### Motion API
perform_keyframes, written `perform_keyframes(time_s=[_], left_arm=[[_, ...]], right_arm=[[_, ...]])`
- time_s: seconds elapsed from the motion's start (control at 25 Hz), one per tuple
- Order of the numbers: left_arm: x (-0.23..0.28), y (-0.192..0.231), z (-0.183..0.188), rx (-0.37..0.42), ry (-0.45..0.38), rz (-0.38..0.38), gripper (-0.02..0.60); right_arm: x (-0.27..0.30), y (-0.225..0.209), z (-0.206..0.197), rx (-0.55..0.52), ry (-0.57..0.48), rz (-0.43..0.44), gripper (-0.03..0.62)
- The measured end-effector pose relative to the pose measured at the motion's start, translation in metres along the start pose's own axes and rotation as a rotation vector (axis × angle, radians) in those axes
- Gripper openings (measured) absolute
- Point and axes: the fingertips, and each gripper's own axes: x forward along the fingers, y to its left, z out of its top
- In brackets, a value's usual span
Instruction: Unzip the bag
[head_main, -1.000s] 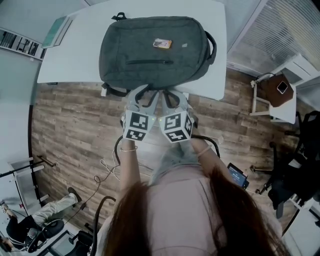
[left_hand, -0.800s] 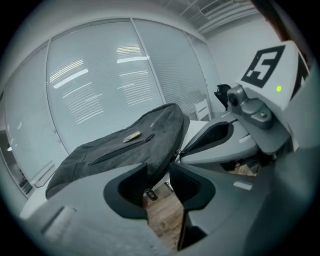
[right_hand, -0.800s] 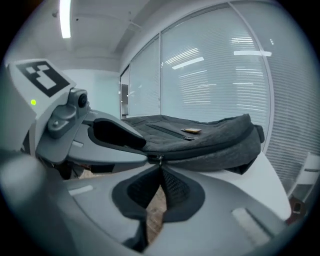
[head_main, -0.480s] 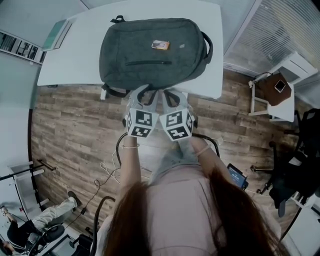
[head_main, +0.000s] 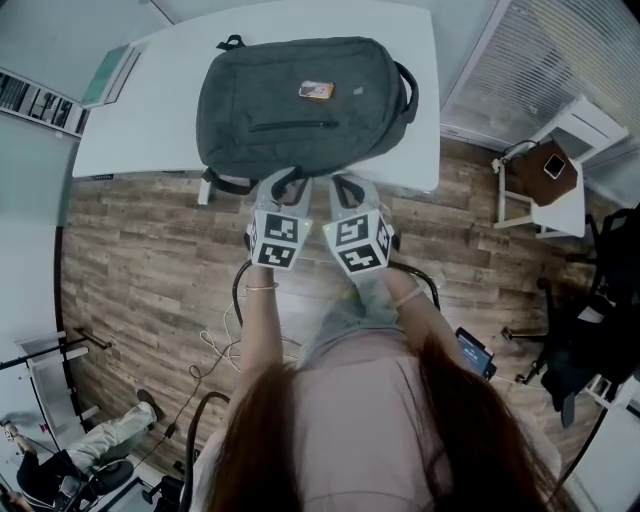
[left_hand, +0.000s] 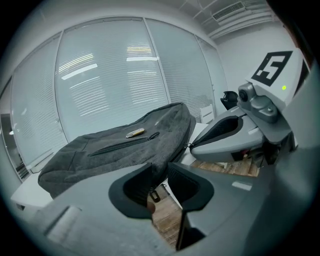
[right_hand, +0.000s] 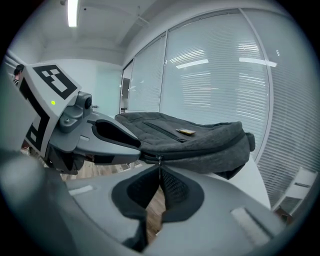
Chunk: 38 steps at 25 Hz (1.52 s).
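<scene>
A dark grey backpack (head_main: 300, 100) lies flat on the white table (head_main: 150, 110), with its main zipper running along the near edge. My right gripper (head_main: 347, 184) is at that edge, shut on the zipper pull (right_hand: 159, 166) that hangs from the slider. My left gripper (head_main: 288, 184) is just to its left at the same edge. Its jaws are closing, with a gap still showing between the pads. The bag's edge (left_hand: 157, 167) and a second small pull (left_hand: 155, 194) sit in that gap. The right gripper (left_hand: 225, 135) shows beside the left one.
A small yellow tag (head_main: 315, 90) and a front pocket zipper (head_main: 295, 126) are on top of the bag. A notebook (head_main: 110, 65) lies at the table's far left. To the right stand a small side table (head_main: 545, 175) and an office chair (head_main: 600, 330). Cables (head_main: 225, 340) lie on the wooden floor.
Both grippers have edged up to the bag's near edge, and their marker cubes have drawn a little apart. The bag lies as before.
</scene>
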Motion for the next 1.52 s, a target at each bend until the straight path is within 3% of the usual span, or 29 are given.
perform_keyframes(time_s=[0.72,0.92,1.52], left_arm=[[0.007,0.0,-0.002,-0.075,-0.001,-0.034,0.1],[0.003,-0.001,-0.001,-0.111,-0.037,-0.037,0.1],[0.005,-0.003,-0.002,-0.099,-0.034,0.008,0.098]], right_arm=[[-0.012,-0.035,-0.003,0.005,0.007,-0.087,0.008],[-0.018,-0.038,-0.002,-0.013,0.008,-0.08,0.008],[-0.028,-0.066,0.0,-0.041,0.003,-0.008,0.009]])
